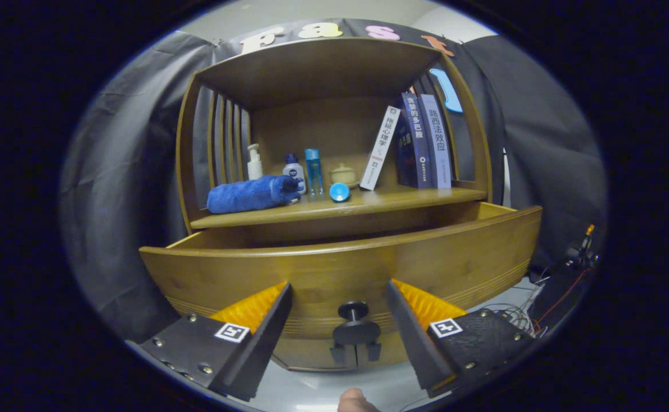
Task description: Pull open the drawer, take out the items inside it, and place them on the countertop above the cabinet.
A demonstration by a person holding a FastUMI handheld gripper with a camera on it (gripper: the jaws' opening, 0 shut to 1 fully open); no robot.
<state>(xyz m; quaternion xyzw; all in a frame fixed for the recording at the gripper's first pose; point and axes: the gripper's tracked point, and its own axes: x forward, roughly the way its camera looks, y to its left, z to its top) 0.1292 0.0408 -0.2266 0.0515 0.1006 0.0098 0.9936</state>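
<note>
A wooden cabinet (334, 240) stands against dark cloth draped around the booth, over a pale floor. Nearest, at six o'clock, a fingertip (356, 400) of the person shows just beneath the gripper (339, 294), whose two fingers stand wide apart and hold nothing. Between them sits the dark round knob (352, 312) of the drawer (340, 269), untouched by either finger, and below the knob a dark latch (357, 339) marks the cabinet doors. The drawer is pulled out toward the camera, its curved front spanning from nine to three o'clock; its inside is hidden behind the front panel, so any contents cannot be seen. Beyond it, toward twelve o'clock, lies the countertop (403, 199). On it, at about ten o'clock, rests a rolled blue towel (251, 194), with a white pump bottle (254, 163), a white bottle with blue cap (293, 170) and a clear blue bottle (313, 170) behind it. A small blue cup (339, 191) lies on its side near a cream lidded jar (344, 174). At one o'clock, a white book (380, 147) leans on upright dark books (426, 142). Loose cables (569, 274) trail at four o'clock.
</note>
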